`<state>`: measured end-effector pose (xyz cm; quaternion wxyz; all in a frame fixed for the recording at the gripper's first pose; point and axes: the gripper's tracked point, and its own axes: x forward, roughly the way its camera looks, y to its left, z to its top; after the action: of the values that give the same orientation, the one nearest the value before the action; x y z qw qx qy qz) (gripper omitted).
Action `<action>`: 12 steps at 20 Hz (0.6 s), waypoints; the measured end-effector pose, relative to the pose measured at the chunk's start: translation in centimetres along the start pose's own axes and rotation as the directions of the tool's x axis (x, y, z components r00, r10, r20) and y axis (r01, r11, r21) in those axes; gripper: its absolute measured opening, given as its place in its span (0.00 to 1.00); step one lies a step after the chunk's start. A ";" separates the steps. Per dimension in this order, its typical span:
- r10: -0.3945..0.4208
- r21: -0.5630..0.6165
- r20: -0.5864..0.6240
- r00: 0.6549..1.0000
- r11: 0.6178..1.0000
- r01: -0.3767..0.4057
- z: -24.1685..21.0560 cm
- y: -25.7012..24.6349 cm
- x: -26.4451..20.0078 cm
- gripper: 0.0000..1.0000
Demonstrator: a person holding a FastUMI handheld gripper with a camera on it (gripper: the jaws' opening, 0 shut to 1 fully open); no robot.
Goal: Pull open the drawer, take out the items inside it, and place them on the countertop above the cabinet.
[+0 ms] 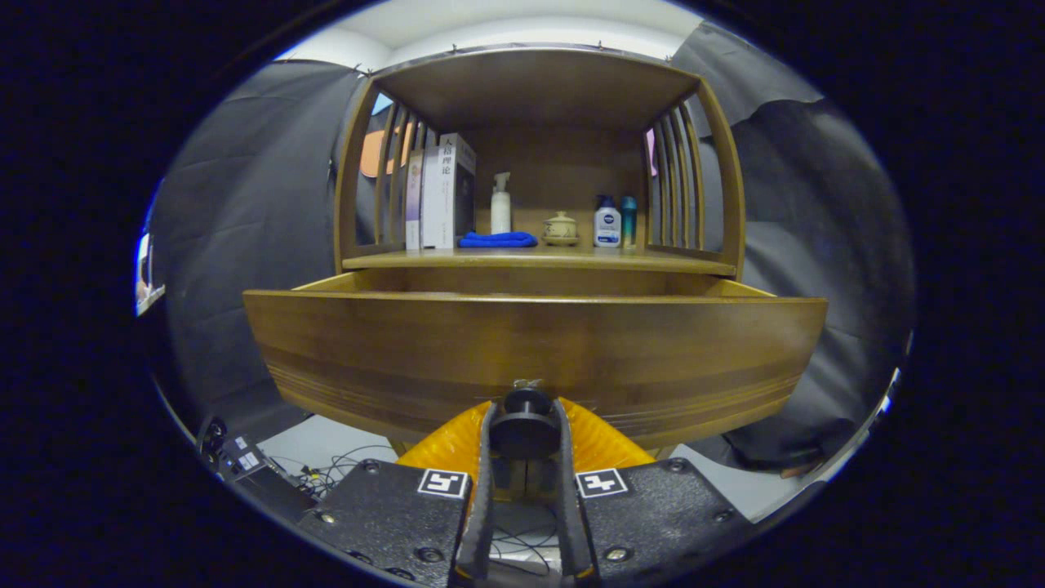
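Observation:
The wooden drawer [531, 343] of the cabinet stands pulled out toward me, its broad front panel just ahead of the fingers. My gripper [524, 425] is shut on the drawer's round dark knob [524, 423], with one finger pressing on each side of it. The drawer's inside is hidden behind the front panel. Above it lies the countertop [694, 263], which carries upright books [441, 192], a white pump bottle [500, 206], a folded blue cloth [498, 239], a small lidded ceramic pot [560, 229], a white and blue bottle [606, 222] and a teal bottle [628, 220].
Slatted wooden side rails [678, 184] and a top board [531, 82] enclose the countertop. Black cloth hangs on both sides. Below the drawer, cables and a dark device [245, 465] lie on the pale floor to the left.

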<state>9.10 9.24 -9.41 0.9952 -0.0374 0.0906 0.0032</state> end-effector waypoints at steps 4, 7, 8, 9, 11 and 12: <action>0.002 -0.009 -0.003 1.000 1.000 -0.002 -0.9 0.1 -1.6 0.35; 0.004 -0.004 0.005 1.000 1.000 -0.004 -1.0 0.1 -1.7 0.35; 0.003 -0.012 0.005 1.000 1.000 -0.003 -1.0 0.1 -1.7 0.35; 0.004 -0.015 0.004 1.000 1.000 -0.004 -1.1 0.1 -1.6 0.35; 0.006 -0.038 -0.003 1.000 0.999 -0.006 -1.2 0.1 -1.7 0.38; 0.001 -0.056 -0.009 1.000 0.998 -0.002 -1.1 -0.1 -1.7 0.42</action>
<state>7.23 9.05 -10.14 0.9933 -0.0653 0.0951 0.0064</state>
